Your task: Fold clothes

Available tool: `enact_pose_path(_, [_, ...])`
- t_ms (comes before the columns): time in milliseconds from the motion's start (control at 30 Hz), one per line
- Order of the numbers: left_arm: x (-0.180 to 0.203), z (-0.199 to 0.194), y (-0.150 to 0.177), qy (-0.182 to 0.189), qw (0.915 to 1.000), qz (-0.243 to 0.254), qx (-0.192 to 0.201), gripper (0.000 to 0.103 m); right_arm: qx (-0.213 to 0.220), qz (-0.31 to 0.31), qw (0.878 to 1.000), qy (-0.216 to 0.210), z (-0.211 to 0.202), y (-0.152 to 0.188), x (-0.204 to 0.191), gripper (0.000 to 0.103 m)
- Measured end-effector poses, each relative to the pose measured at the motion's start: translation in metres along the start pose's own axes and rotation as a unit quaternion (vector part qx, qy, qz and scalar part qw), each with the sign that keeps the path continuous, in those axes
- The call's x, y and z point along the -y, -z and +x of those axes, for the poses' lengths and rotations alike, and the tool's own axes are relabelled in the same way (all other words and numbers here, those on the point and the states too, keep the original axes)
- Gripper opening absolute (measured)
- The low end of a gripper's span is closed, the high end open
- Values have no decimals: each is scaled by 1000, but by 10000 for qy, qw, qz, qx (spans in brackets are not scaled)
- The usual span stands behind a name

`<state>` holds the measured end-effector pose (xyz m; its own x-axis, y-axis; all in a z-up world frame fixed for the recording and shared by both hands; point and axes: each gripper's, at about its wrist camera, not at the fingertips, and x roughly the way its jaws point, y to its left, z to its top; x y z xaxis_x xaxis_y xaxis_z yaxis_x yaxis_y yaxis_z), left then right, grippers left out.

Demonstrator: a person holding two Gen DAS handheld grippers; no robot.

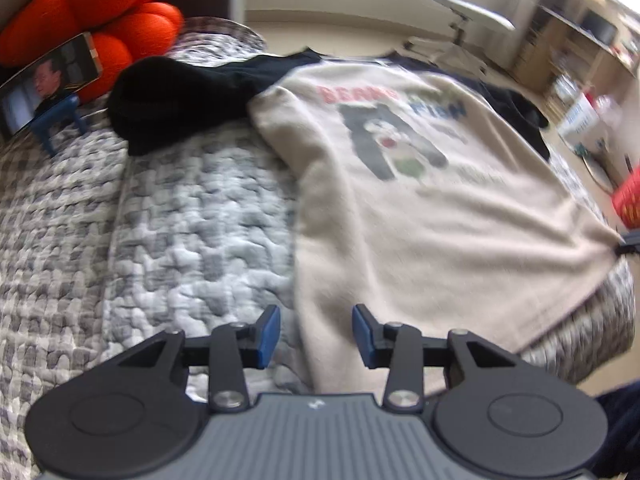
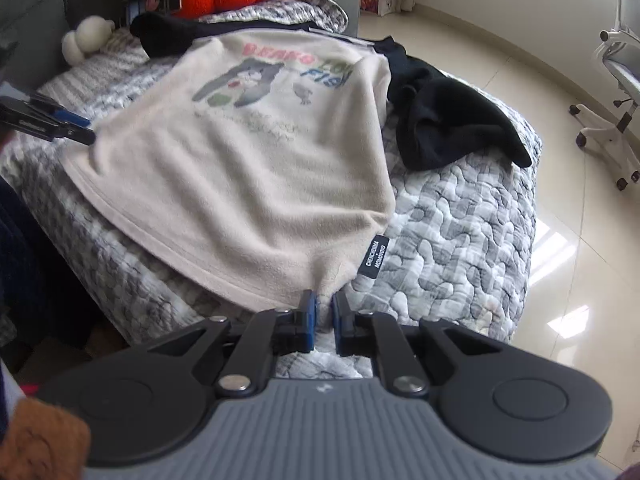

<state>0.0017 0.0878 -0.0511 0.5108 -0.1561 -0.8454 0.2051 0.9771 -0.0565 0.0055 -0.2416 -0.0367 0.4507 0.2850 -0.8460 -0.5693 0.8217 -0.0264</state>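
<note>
A cream fleece sweatshirt (image 1: 420, 208) with black sleeves and a cartoon print lies face up on a grey quilted bed (image 1: 180, 220). My left gripper (image 1: 316, 334) hovers open over the shirt's near hem edge, with nothing pinched between its blue pads. In the right wrist view, the right gripper (image 2: 324, 320) is shut on the sweatshirt's (image 2: 240, 160) hem corner, next to a black label (image 2: 376, 256). The left gripper (image 2: 86, 128) shows there at the opposite hem corner. One black sleeve (image 2: 448, 128) lies bunched to the right.
An orange plush (image 1: 100, 8) and a phone on a blue stand (image 1: 44, 84) sit at the bed's head, with a white plush (image 2: 86, 36) nearby. An office chair (image 2: 616, 80) stands on the glossy floor beyond the quilt's (image 2: 460, 240) edge. A red object (image 1: 628, 200) is at the right.
</note>
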Motion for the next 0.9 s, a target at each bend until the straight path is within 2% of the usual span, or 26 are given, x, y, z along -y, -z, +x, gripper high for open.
enact_pose_path(67, [2,6,1,-31,9999,-65,-97,15,45,-8,10000,22,-1,0,0,12])
enact_pose_path(100, [1,7,0,18,9998,-158,-97,5,138,-36,9999,-2,-5,-1,0,12])
enact_pose_path(200, [-13,-9,-5,320,9970,-682,162,4,577,-89,9980,-247,-28,-3,-2,11])
enact_pose_path(267, [-24,-30,-8,601,9920,-1005,476,4,1107,-92,9925,-501,-54,-2,-1,11])
enact_pose_path(367, [-33,-62,-9,1004,9837,-1171,927,4,2035,-143,9735,-1034,-97,2,2,11])
enact_pose_path(433, [-36,-71,-8,1029,9819,-1192,1049,4,2578,-114,9558,-1409,-121,8,7,0])
enact_pose_path(467, [-37,-75,-7,1032,9812,-1201,1104,4,2820,-101,9465,-1567,-132,11,9,0])
enact_pose_path(533, [-38,-80,-6,974,9817,-1165,1147,4,2866,-103,9475,-1415,-137,14,11,0])
enact_pose_path(600, [-32,-72,-6,714,9875,-964,1027,4,2336,-35,9684,-871,-114,8,12,0])
enact_pose_path(633, [-29,-65,-6,611,9900,-900,898,4,2023,57,9770,-678,-98,3,13,5])
enact_pose_path(667, [-27,-56,-6,518,9922,-843,761,4,1633,121,9847,-595,-78,-1,10,16])
enact_pose_path(700, [-26,-52,-6,439,9935,-794,693,4,1291,10,9904,-487,-61,-3,4,16])
enact_pose_path(767, [-23,-45,-5,288,9954,-699,582,4,734,-69,9966,-374,-32,-5,-8,28])
enact_pose_path(833, [-24,-41,-5,209,9959,-705,533,4,341,190,9980,-488,-12,-3,-8,37])
enact_pose_path(900, [-26,-39,-4,144,9959,-732,508,4,149,343,9978,-549,2,-2,-9,38])
